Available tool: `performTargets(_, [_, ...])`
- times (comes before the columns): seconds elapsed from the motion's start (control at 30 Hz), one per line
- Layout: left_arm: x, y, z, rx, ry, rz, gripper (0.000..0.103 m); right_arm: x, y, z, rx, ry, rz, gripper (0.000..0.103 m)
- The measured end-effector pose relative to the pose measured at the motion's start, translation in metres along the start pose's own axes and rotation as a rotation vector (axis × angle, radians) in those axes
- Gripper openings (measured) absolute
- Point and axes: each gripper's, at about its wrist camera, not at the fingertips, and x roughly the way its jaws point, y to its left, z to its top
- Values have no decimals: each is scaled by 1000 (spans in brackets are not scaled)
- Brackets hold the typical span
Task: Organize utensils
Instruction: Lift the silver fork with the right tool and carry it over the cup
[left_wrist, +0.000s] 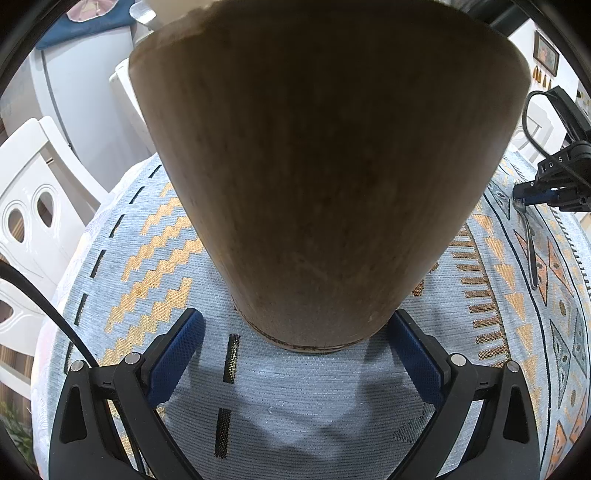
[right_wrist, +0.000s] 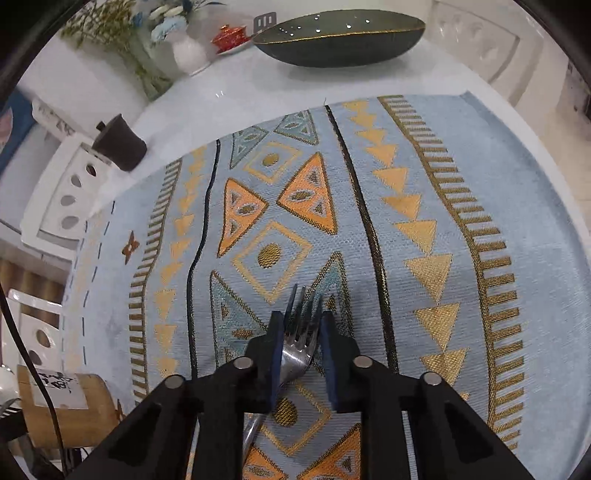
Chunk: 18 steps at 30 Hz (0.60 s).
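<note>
Left claw (left_wrist: 295, 347) sits spread wide around the base of a wooden utensil holder (left_wrist: 325, 177). The right pad looks touching or nearly touching the base and the left pad is clear of it, so it brackets the holder without clamping. The holder stands upright on the patterned cloth (left_wrist: 147, 258) over the table and fills most of the left wrist view. Right claw (right_wrist: 301, 332) has its blue pads partly closed around a metal fork (right_wrist: 297, 354), near the neck where the tines start, with a small gap visible each side; grip looks loose or just about to close, hard to call firm. The fork lies on the cloth, tines pointing away from the camera, handle running back under the claw. In the left view the right claw (left_wrist: 554, 192) is seen off to the right with the fork on the cloth below it, well apart from the holder. Step in hand: picking up the fork while the left steadies the holder. Next move probably needs pads fully pinched, fork lifted, carried over and dropped handle-down into the holder opening. Dark bowl (right_wrist: 340, 37) at far edge, not involved.
</note>
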Motion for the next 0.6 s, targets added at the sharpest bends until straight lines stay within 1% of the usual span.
performTargets(0.23, [0,-1,0,0,0,0,101,0,19,15,22,78,-51,5])
performTargets(0.3, [0,0,0,0,0,0,101,3,26,17,25,115,-36,4])
performTargets(0.43, [0,-1,0,0,0,-1,101,14,41,19,-31,139,-111,5])
performTargets(0.5, [0,-1,0,0,0,-1,101,24,40,17,-32,174,-116,5])
performTargets(0.6, [0,-1,0,0,0,0,101,24,44,16,-69,171,-134,5])
